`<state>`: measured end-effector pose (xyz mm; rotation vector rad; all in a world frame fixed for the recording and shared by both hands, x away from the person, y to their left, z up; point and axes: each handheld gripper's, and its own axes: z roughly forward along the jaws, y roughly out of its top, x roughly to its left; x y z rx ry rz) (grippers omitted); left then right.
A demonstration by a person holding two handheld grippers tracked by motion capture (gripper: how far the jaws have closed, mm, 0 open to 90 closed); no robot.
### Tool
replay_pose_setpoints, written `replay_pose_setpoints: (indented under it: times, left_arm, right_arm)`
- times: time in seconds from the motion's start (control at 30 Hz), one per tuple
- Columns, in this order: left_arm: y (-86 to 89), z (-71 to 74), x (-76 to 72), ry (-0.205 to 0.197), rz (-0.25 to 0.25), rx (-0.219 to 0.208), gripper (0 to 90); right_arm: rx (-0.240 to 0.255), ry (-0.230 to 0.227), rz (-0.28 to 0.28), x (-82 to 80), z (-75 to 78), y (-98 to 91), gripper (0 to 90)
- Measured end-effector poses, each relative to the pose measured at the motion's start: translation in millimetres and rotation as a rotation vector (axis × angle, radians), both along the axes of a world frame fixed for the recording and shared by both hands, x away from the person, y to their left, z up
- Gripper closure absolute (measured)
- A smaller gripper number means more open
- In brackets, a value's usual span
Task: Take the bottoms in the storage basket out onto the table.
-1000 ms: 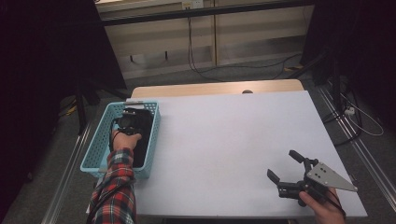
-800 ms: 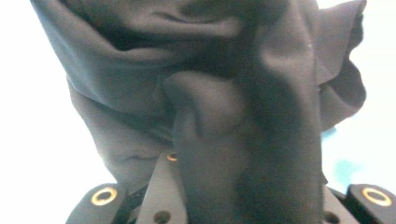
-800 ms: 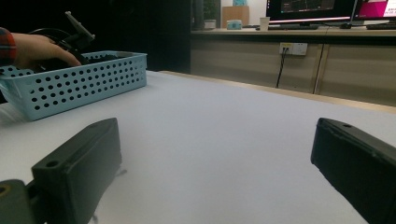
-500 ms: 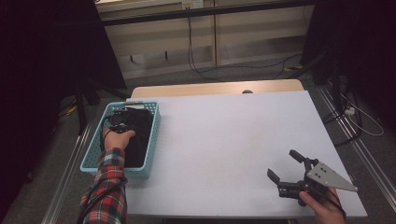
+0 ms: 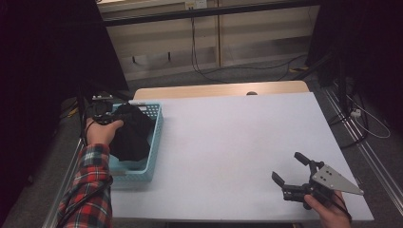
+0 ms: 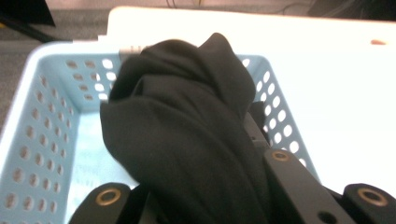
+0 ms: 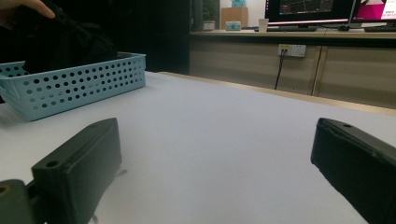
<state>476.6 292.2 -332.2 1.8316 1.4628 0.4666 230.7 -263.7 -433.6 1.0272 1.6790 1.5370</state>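
A black cloth [image 5: 132,137] hangs bunched over the light-blue perforated basket [image 5: 155,142] at the table's left edge. My left gripper [image 5: 116,118] is shut on the cloth's top, and the hand covers most of the gripper. In the left gripper view the cloth [image 6: 187,126] wraps between the jaws of the left gripper [image 6: 196,186], above the basket [image 6: 46,116]. My right gripper [image 5: 288,166] rests low at the front right of the table, open and with nothing between its jaws. The right gripper view looks past the wide-set jaws of the right gripper [image 7: 217,154] to the basket [image 7: 79,86] and the cloth [image 7: 60,44].
The white table [image 5: 237,137] spreads between the basket and the right gripper. Cables lie on the floor beyond the far edge, and a metal rail [image 5: 361,142] runs along the right side. Monitors [image 7: 308,9] stand on a far desk.
My left hand has risen and drawn toward the basket's far-left corner, and the black cloth has come up with it. The right gripper has stayed where it was.
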Motion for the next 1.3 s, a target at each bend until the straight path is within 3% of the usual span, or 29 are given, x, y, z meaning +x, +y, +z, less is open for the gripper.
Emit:
replay_pose_setpoints:
  times: [0.27, 0.47, 0.63, 0.87, 1.07, 1.3]
  left_arm:
    - [-3.8, 44.3, -4.9, -0.095, -0.03, -0.014, 80.5]
    - [-13.7, 83.8, -11.0, -0.199, -0.076, -0.031, 80.5]
    - [-27.0, 112.0, -15.4, -0.246, -0.126, -0.047, 80.4]
    - [-59.1, 135.8, -20.9, -0.293, -0.227, -0.098, 80.5]
    - [-96.2, 146.1, -29.2, -0.324, -0.354, -0.143, 80.4]
    - [-137.9, 165.0, -46.4, -0.404, -0.475, -0.188, 80.5]
  right_arm:
    - [0.0, -0.001, -0.001, -0.3, 0.1, -0.1, 1.1]
    - [-0.002, -0.003, -0.001, -0.4, 0.1, 0.0, 1.1]
    - [-0.003, -0.002, -0.001, -0.2, 0.0, 0.0, 1.1]
    - [-0.01, -0.004, 0.003, -0.2, 0.0, 0.1, 1.1]
    - [-0.003, -0.001, -0.001, -0.1, -0.1, 0.1, 1.1]
    - [-0.002, 0.001, -0.005, -0.2, -0.2, -0.5, 1.1]
